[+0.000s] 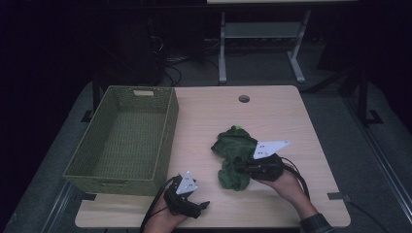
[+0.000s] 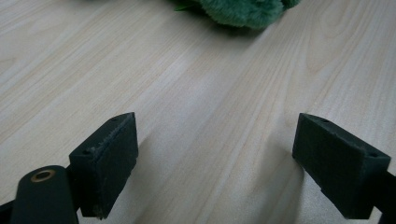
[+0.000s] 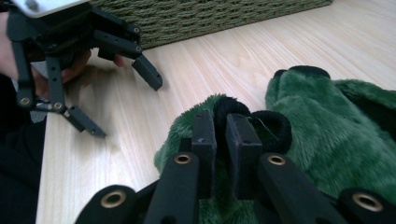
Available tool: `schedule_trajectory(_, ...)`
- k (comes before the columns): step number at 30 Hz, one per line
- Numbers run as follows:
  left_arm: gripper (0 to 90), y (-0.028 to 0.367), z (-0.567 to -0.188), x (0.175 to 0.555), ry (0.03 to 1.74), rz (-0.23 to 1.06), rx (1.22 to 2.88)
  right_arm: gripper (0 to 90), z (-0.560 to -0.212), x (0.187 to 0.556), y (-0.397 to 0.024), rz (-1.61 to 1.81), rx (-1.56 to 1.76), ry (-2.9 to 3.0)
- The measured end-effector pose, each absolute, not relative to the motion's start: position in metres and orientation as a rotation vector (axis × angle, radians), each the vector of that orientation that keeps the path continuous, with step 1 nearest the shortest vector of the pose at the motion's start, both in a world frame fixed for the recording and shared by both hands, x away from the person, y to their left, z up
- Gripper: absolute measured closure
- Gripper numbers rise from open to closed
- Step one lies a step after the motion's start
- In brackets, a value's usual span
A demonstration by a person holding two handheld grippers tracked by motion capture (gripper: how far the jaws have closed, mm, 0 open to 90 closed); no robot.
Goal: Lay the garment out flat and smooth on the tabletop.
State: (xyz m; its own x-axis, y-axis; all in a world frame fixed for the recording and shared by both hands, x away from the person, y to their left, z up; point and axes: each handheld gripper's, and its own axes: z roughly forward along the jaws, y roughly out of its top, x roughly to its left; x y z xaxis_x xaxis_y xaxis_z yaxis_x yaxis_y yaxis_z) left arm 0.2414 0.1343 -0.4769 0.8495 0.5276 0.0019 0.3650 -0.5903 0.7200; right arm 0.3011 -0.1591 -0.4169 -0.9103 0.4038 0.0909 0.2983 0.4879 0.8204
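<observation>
Pale wood table [image 1: 272,116] sat in a dark room; right gripper [image 1: 243,167] jaws pinched the green plush toy [image 1: 233,150] at centre, left gripper [image 1: 201,206] jaws spread beside the woven basket [image 1: 167,131].

A fuzzy green plush toy [image 1: 235,158] lies on a smooth, matt light-wood table [image 1: 282,111] beside a coarse woven green basket [image 1: 104,133].
</observation>
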Motion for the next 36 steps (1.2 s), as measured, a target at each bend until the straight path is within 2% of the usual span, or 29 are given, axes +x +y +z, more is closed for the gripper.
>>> schedule_trajectory(6,13.7,0.134,-0.477,0.242,0.641,0.277,2.269,77.3,-0.423,0.312,-0.146,1.401,0.647,2.620)
schedule_trajectory(13,13.7,0.134,-0.477,0.241,0.643,0.272,2.269,88.0,-0.432,0.319,-0.135,1.357,0.729,2.662)
schedule_trajectory(21,13.7,0.134,-0.477,0.241,0.643,0.270,2.268,89.6,-0.452,0.324,-0.123,1.271,0.752,2.727)
schedule_trajectory(27,13.7,0.134,-0.477,0.242,0.646,0.274,2.268,89.2,-0.453,0.324,-0.125,1.284,0.771,2.727)
schedule_trajectory(29,13.1,0.133,-0.477,0.241,0.646,0.273,2.268,87.0,-0.449,0.322,-0.126,1.305,0.778,2.716)
schedule_trajectory(34,13.0,0.131,-0.476,0.243,0.645,0.272,2.274,72.3,-0.440,0.320,-0.132,1.327,0.800,2.700)
schedule_trajectory(36,13.2,0.130,-0.475,0.245,0.654,0.263,2.277,69.0,-0.437,0.320,-0.135,1.336,0.808,2.689)
